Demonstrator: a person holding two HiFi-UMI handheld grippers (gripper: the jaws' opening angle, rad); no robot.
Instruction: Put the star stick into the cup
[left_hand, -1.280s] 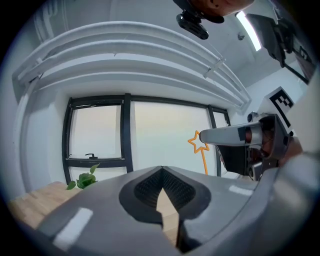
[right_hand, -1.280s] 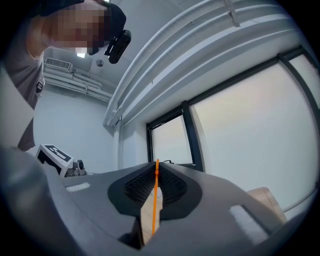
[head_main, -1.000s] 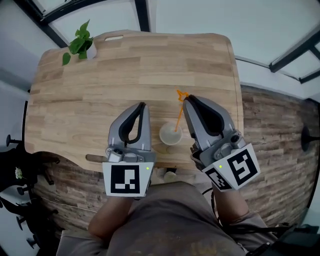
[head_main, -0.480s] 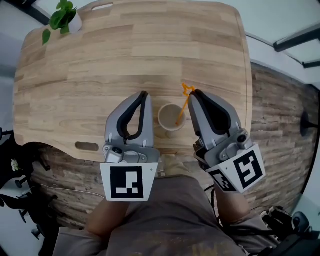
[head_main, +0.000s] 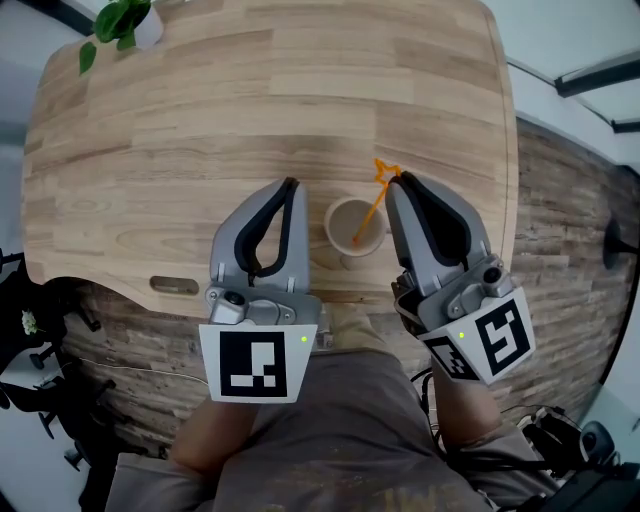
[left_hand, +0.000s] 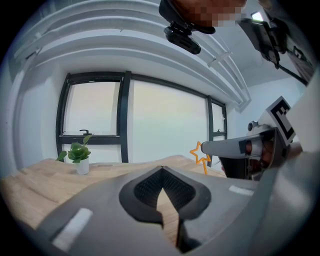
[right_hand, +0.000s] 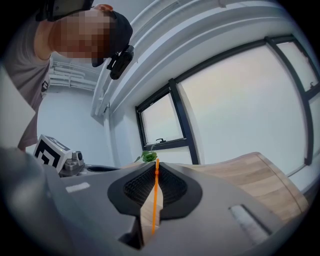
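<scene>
- Your right gripper (head_main: 400, 185) is clenched on the star stick (head_main: 372, 207), just below its orange star.
- The stick slants toward 7 o'clock, and its lower end is inside the cup (head_main: 335, 212).
- The cup stands on the table (head_main: 200, 120) near its 6 o'clock edge, between your grippers.
- Your left gripper (head_main: 289, 186) is closed on nothing.
- The only markings are the black-and-white squares on the gripper cubes.
- A white pot (head_main: 147, 25) at 11 o'clock holds a leafy plant (head_main: 115, 18).

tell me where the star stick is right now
Head view, centre-right: the star stick stands slanted in the cup, top pinched by the right tool.
</scene>
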